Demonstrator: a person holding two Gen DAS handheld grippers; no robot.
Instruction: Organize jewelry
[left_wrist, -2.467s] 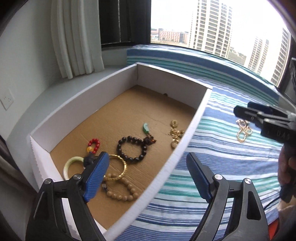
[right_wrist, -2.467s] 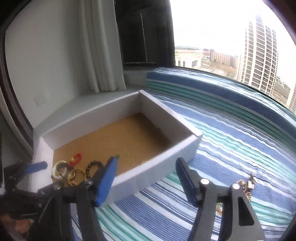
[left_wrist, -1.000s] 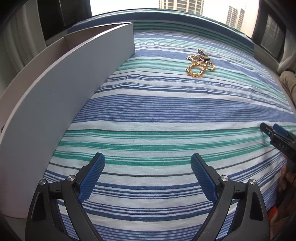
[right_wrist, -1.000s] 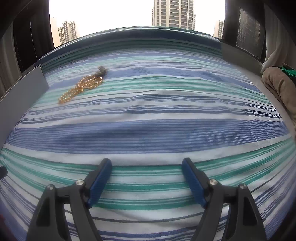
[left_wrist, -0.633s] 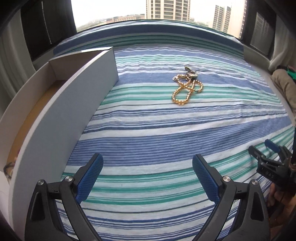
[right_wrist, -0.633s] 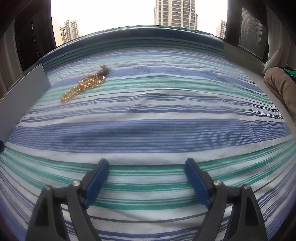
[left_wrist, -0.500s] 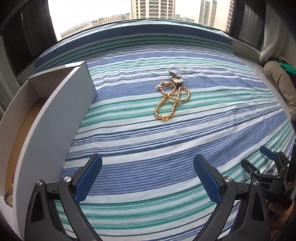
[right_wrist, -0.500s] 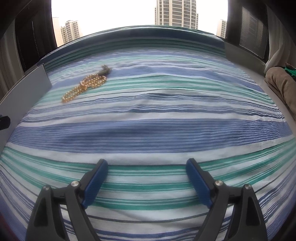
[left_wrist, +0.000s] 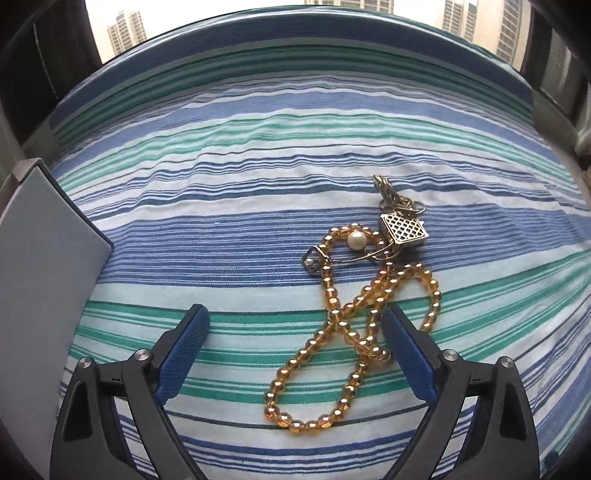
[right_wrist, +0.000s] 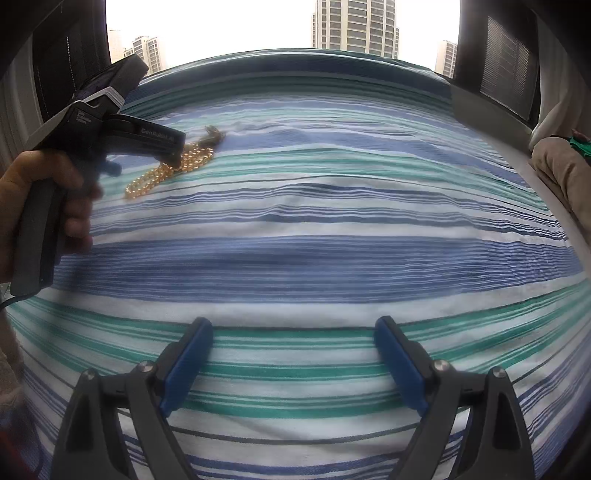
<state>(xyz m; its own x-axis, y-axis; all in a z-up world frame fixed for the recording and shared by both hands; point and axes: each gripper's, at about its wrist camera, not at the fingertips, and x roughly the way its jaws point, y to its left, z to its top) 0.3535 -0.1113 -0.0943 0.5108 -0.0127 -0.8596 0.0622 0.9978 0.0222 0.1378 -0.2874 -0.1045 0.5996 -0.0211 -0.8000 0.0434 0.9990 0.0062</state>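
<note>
A strand of amber beads (left_wrist: 343, 332), twisted into loops, lies on a bed covered in a blue, green and white striped sheet (left_wrist: 221, 229), beneath a window looking out on high-rise towers (right_wrist: 354, 26). Tangled at its twelve o'clock end are a single pearl (left_wrist: 357, 240), a gold lattice pendant (left_wrist: 403, 231) and a small knot of chain (left_wrist: 391, 195).

The left claw (left_wrist: 295, 350) hangs just above the beads with its blue pads (left_wrist: 184, 350) spread wide and closing; the lower loops of the strand lie between the fingers, nearer the pad at three o'clock, and neither pad presses on them. The grey wall of a cardboard box (left_wrist: 40, 280) stands on the sheet at nine o'clock.

From the right wrist camera, the same strand sits far off at ten o'clock, partly hidden by the left tool, which a hand (right_wrist: 40, 206) grips by its handle. The right claw (right_wrist: 293, 360) is poised over bare striped sheet, its jaws wide apart and holding nothing. A beige bundle of cloth (right_wrist: 561, 173) rests at the bed's three o'clock edge.
</note>
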